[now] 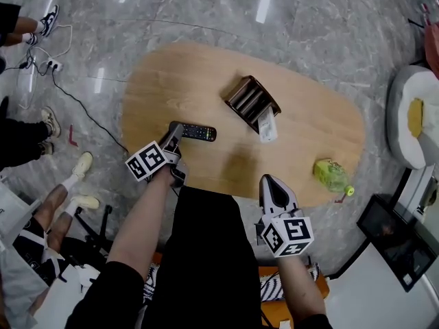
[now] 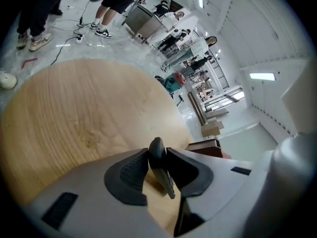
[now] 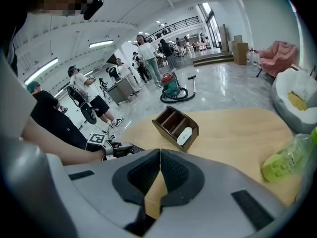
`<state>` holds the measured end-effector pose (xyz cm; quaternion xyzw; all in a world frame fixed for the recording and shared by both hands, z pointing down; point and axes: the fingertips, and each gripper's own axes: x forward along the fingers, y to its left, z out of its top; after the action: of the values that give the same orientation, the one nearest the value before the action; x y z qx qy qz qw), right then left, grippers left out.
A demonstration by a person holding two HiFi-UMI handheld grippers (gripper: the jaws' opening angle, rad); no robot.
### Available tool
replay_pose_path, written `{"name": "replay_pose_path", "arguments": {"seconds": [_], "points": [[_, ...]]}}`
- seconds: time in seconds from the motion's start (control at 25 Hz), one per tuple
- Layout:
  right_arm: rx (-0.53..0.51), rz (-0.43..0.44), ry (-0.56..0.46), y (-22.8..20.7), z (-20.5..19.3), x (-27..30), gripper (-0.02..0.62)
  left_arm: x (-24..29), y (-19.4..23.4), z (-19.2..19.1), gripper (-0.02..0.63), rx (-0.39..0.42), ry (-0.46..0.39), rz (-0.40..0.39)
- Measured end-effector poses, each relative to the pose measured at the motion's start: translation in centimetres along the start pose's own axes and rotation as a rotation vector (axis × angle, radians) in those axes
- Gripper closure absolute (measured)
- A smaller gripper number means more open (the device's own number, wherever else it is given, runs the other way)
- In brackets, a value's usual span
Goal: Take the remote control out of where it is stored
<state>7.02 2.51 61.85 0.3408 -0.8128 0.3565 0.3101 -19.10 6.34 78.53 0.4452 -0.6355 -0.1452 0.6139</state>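
Right gripper (image 1: 269, 182) is nearest, by the table's near edge, jaws clenched on nothing. Left gripper (image 1: 175, 133) is clamped on the black remote control (image 1: 200, 132) over the wooden table (image 1: 171, 81), left of the brown divided holder (image 1: 244, 96). A white remote (image 1: 267, 126) sits in the holder's right-hand compartment.

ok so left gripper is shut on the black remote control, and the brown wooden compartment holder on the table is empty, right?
Not quite. The brown wooden compartment holder isn't empty: a white remote control sits in its end compartment, as the right gripper view shows. The rest holds: the left gripper is shut on the black remote control.
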Motion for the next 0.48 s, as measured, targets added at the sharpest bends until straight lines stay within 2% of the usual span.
{"name": "replay_pose_path", "arguments": {"seconds": [0.12,0.24,0.36,0.48], "points": [[0.025,0.01,0.003,0.3,-0.2,0.5,0.589,0.6,1.0,0.2,0.5,0.006,-0.006,0.048],[0.031,0.012,0.002,0.6,0.0,1.1,0.589,1.0,1.4,0.3,0.487,0.05,-0.009,0.105],[0.026,0.026,-0.004,1.4,0.3,1.6,0.589,1.2,1.7,0.1,0.464,0.125,0.032,0.144],[0.019,0.026,-0.009,1.6,0.5,1.5,0.589,1.2,1.9,-0.4,0.389,0.236,0.085,0.189]]}}
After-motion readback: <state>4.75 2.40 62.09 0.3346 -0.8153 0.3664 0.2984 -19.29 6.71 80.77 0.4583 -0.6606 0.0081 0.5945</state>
